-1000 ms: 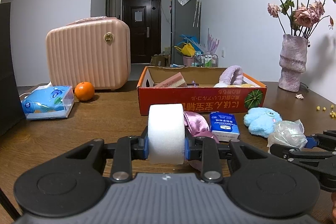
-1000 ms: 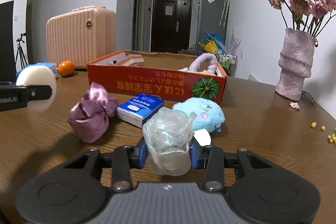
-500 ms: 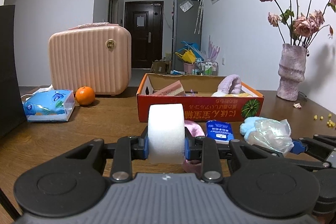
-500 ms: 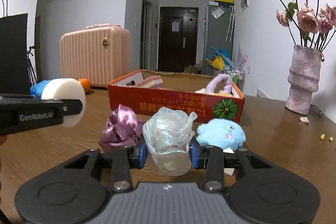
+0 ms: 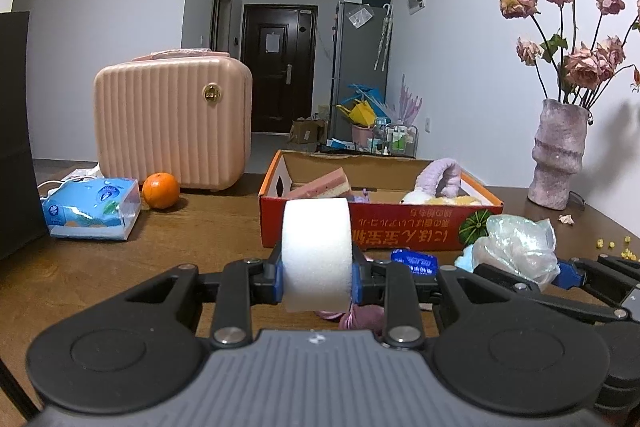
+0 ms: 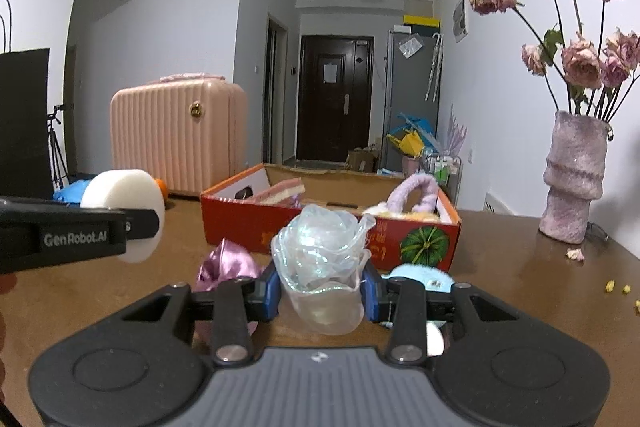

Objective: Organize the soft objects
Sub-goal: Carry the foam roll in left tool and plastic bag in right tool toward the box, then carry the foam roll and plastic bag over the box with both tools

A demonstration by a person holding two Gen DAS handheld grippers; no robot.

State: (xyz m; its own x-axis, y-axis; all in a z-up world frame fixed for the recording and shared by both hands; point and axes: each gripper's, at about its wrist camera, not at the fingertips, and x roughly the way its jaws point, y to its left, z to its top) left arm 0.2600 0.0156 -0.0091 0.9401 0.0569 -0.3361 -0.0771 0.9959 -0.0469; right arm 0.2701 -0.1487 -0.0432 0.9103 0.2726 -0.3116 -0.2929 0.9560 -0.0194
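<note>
Above the table (image 5: 100, 267), both jaws grip: left gripper (image 5: 317, 273) a flat-faces-sideways foam disc (image 5: 317, 251), right gripper (image 6: 320, 293) an upright scrunchie (image 6: 324, 267).

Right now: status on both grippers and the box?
Left gripper shut on white foam puck. Right gripper shut on iridescent scrunchie. Both short of red box. Purple scrunchie, blue plush on table below.
</note>
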